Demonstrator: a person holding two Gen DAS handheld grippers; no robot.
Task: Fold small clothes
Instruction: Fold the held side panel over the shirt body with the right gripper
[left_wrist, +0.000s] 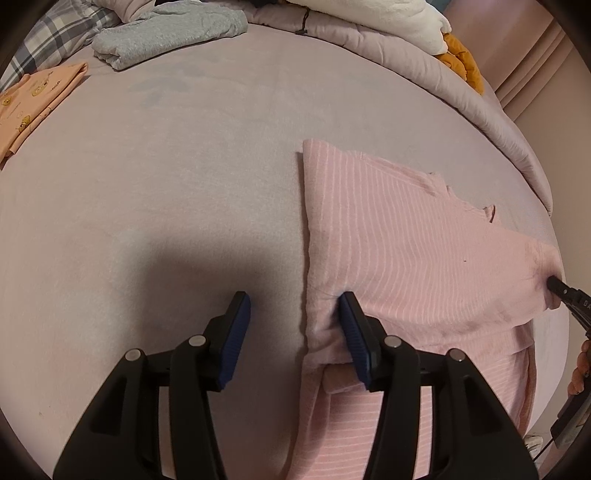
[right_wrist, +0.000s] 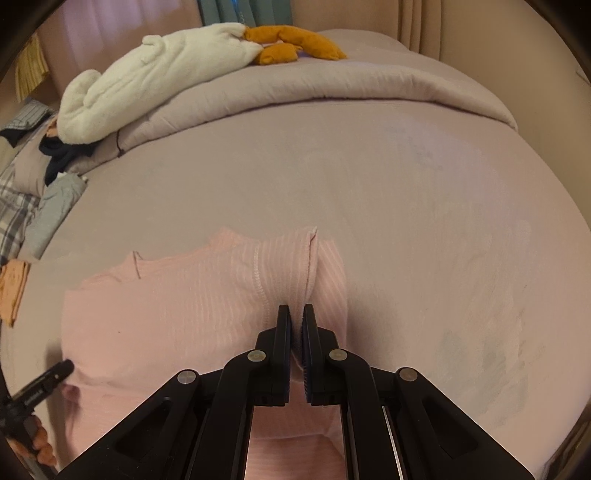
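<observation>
Pink striped garment (left_wrist: 406, 236) flat on bed (left_wrist: 184, 166), part-folded. Right hand-held gripper (right_wrist: 296, 325) pinches sleeve edge at garment's 3 o'clock, likely to carry fold inward. Left hand-held gripper (left_wrist: 295, 314) gapes over 9 o'clock edge, holding nothing, probably ready to pin.

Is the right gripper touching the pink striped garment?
Touching. The right wrist view shows the right gripper with jaws shut on a pinched ridge of the pink striped garment.
</observation>
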